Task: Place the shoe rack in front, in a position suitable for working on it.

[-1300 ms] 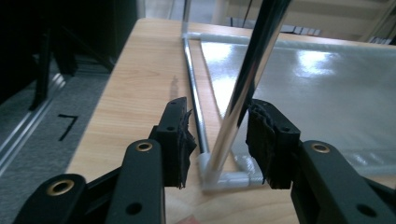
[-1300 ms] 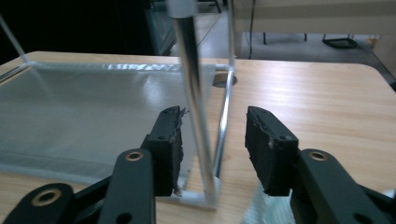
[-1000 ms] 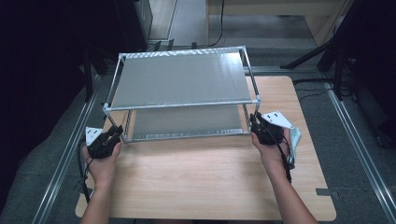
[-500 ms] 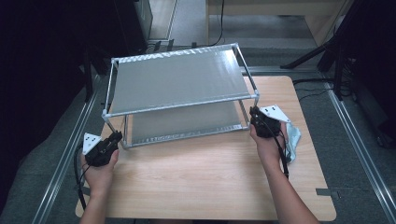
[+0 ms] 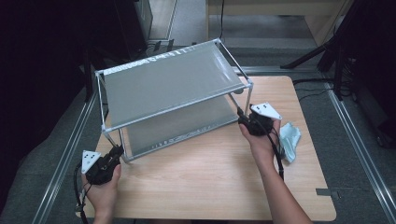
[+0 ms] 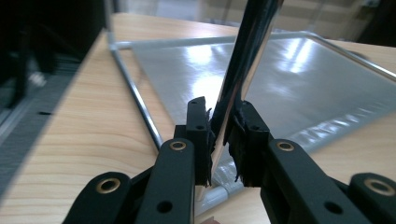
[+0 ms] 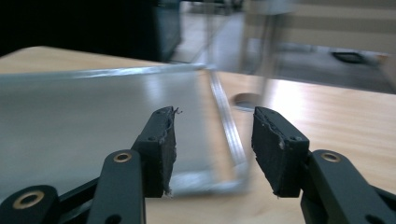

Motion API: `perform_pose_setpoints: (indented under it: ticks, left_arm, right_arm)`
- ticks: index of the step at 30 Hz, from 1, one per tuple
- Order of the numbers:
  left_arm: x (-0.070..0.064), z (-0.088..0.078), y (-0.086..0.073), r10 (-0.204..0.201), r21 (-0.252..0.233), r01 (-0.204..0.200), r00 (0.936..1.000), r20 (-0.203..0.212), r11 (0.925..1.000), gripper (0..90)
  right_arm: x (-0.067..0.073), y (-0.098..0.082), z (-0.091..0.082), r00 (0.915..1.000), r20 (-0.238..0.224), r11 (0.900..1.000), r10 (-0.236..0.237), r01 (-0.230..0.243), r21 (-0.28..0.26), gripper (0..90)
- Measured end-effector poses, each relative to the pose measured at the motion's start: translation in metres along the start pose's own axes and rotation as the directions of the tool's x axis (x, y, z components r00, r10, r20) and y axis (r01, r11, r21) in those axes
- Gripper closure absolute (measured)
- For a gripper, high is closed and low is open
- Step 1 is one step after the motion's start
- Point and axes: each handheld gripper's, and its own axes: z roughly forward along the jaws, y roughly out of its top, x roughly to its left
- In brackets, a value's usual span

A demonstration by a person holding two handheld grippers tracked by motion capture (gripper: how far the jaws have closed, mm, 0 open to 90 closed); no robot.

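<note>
High view, two-tier metal rack (image 5: 173, 88), thin round tubes, smooth wooden table (image 5: 210, 182)

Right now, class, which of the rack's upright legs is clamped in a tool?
The near-left leg: the left tool pinches it between its pads. The right tool stands open beside the near-right leg, gripping nothing.

High view: fixed above the person's side, facing forward and down over the table (image 5: 210, 186). Left and right gripper views: low, close, each looking along its own jaws. All three share the two-tier rack (image 5: 173, 84) (image 6: 299, 84) (image 7: 70, 116) and tabletop.
</note>
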Motion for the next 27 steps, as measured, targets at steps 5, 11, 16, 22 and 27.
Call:
perform_pose_setpoints:
  ticks: [5, 11, 16, 22, 27]
  left_arm:
    - [-0.021, -0.001, -0.005, 0.020, 0.009, -0.020, 0.9981, 0.059, 0.9998, 78.1]
    - [-0.063, 0.002, -0.015, 0.062, 0.002, -0.063, 0.9902, 0.125, 0.9980, 78.3]
    - [-0.097, 0.008, -0.022, 0.103, -0.004, -0.104, 0.9691, 0.224, 0.9945, 78.4]
    - [-0.137, 0.014, -0.030, 0.157, -0.017, -0.161, 0.9345, 0.319, 0.9869, 78.9]
    - [-0.159, 0.013, -0.035, 0.193, -0.025, -0.198, 0.9073, 0.374, 0.9798, 79.5]
  right_arm:
    - [0.034, -0.015, -0.029, 0.9866, -0.139, 0.996, -0.086, 0.086, -0.002, 49.2]
    - [0.073, -0.038, -0.060, 0.9501, -0.285, 0.992, -0.127, 0.126, -0.021, 49.9]
    - [0.084, -0.059, -0.081, 0.9243, -0.336, 0.983, -0.180, 0.180, -0.031, 50.2]
    - [0.068, -0.073, -0.098, 0.9296, -0.327, 0.984, -0.170, 0.177, -0.009, 50.5]
    - [0.056, -0.086, -0.112, 0.9414, -0.298, 0.987, -0.158, 0.156, -0.029, 51.7]
